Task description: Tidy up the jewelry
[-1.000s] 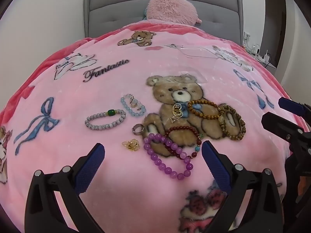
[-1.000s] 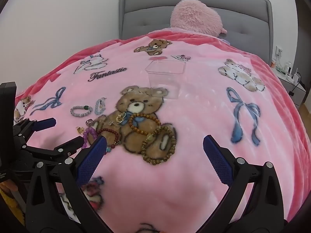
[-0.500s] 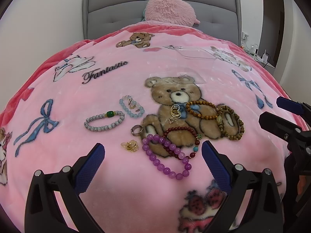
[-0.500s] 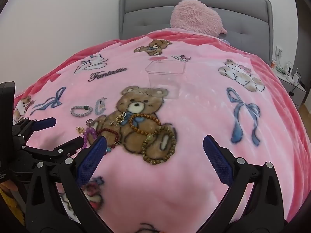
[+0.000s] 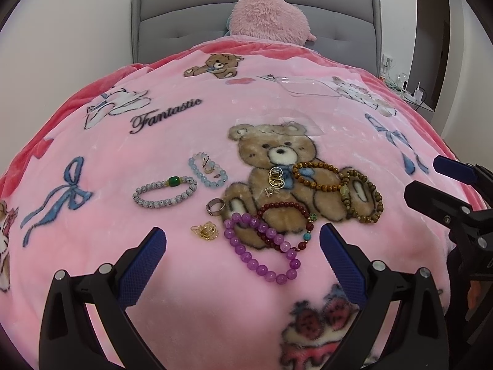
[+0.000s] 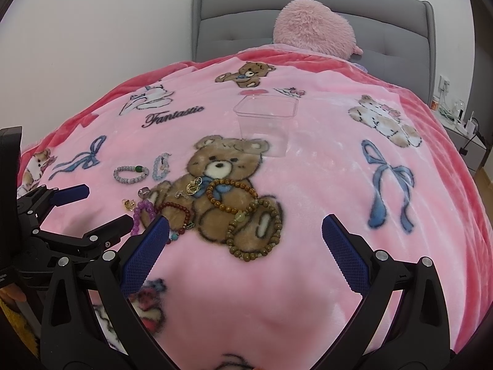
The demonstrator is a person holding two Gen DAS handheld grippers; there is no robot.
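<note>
I am holding my left fingers point(image 5: 242, 248) spread wide above the fluffy pink blanket point(image 5: 154, 271); the glossy purple bead bracelet point(image 5: 262, 251) is lying between them, overlapping the dark red bracelet point(image 5: 288, 215). My right fingers point(image 6: 245, 236) are also spread, empty, just before the brown wooden bracelets point(image 6: 255, 231). The clear plastic box point(image 6: 266, 123) is standing farther away.

Pink teddy-print blanket point(image 5: 185, 277) covers bed; grey padded headboard point(image 6: 234, 21) behind; fluffy pink pillow point(image 6: 314, 30) against it.
</note>
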